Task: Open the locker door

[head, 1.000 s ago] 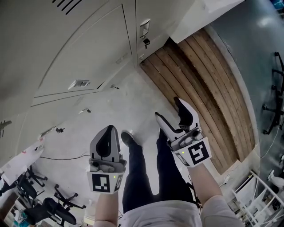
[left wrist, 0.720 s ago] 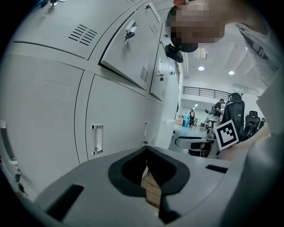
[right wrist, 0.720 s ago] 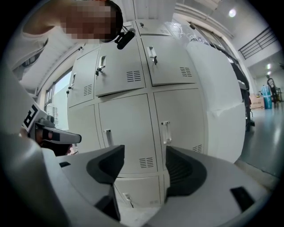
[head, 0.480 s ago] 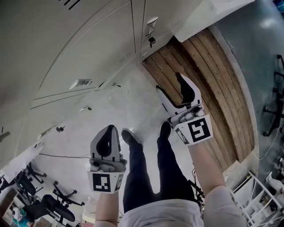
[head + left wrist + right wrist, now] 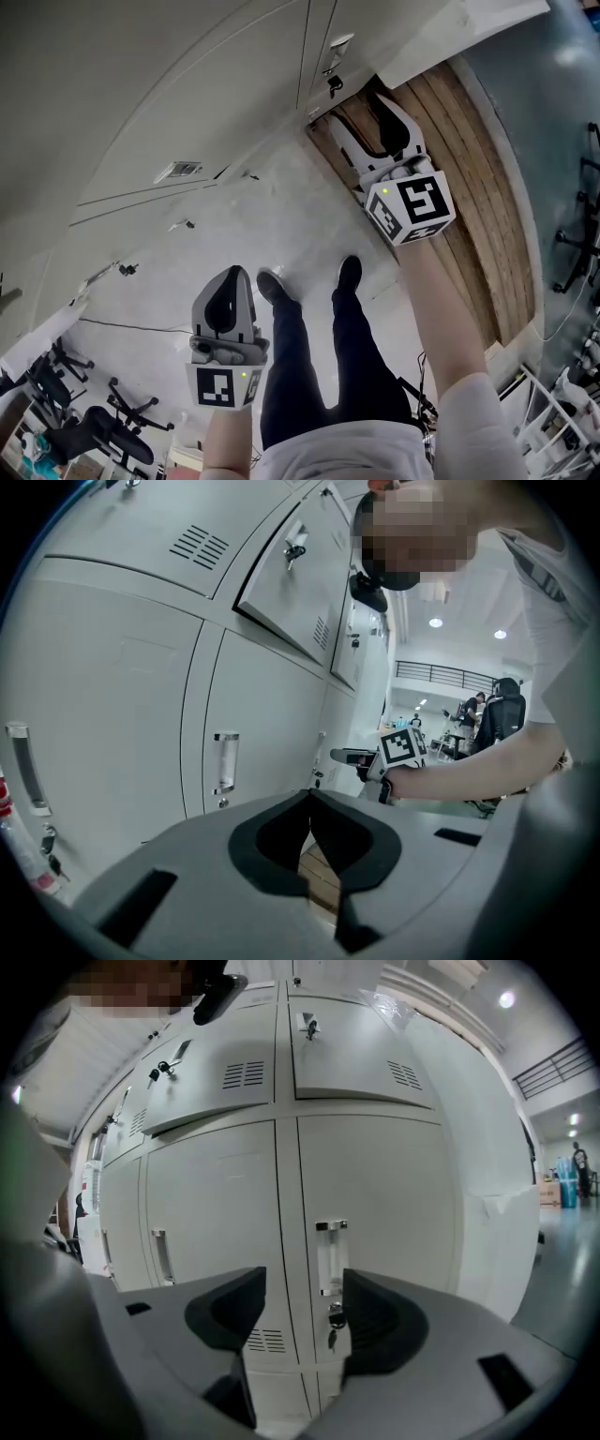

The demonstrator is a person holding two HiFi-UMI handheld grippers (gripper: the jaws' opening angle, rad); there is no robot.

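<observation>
I judge the reach is in hand: the right gripper (image 5: 300, 1302), jaws spread with nothing between, points at the handle (image 5: 331, 1258) of the locker door (image 5: 394, 1194), not touching. Next, pinch the handle, above the key (image 5: 333, 1316). The door seam runs just left of the handle, so the door should swing outward. The left gripper (image 5: 309, 841), pressed together, hangs well away.
</observation>
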